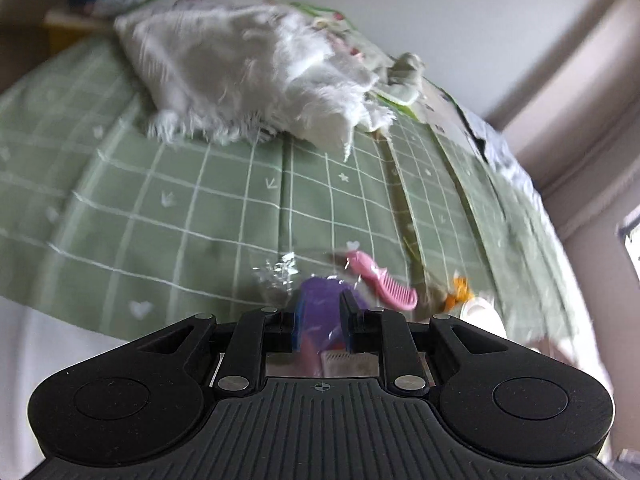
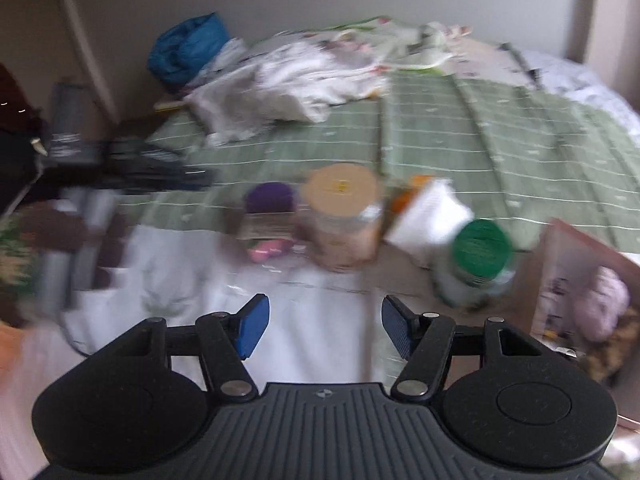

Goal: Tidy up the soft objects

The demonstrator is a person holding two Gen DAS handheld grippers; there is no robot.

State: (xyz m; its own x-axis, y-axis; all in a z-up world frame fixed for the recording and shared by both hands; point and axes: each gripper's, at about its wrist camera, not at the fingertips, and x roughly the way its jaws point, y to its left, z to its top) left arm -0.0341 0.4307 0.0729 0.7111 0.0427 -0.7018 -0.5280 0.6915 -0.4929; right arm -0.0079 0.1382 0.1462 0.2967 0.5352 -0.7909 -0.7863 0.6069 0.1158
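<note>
Bedroom, pale walls; bed [image 1: 168, 208] under a green grid-patterned cover.

Item 1: white fringed cloth [image 1: 248, 80], heaped at 12 o'clock in the left wrist view, well apart from the hand-held grippers; floral fabric [image 1: 400, 72] just behind it at 1 o'clock.

Item 2: left hand-held gripper [image 1: 322, 322], jaws nearly closed on a clear plastic packet [image 1: 316, 300] with purple and pink contents; a pink comb [image 1: 384, 280] lay inside the wrap at 1 o'clock of the fingers.

Item 3: right hand-held gripper [image 2: 322, 330], jaws standing well apart with nothing between them, above white bedding [image 2: 304, 320].

Item 4: row of goods at 12 o'clock in the right wrist view, blurred: purple-lidded box [image 2: 268, 208], jar with tan lid [image 2: 340, 216], white bottle [image 2: 428, 216], green-capped bottle [image 2: 476, 264]. Cardboard box [image 2: 580, 280] at 3 o'clock, holding a pale pink soft thing [image 2: 604, 300].

Handling note, as a judgement: the packet appeared to be on its way to a resting place. Best practice would be to keep the grip closed until the packet rests flat, set it clear of the jars to avoid toppling them, then send the empty right gripper to the white cloth, pinching a thick fold rather than the fringe.
</note>
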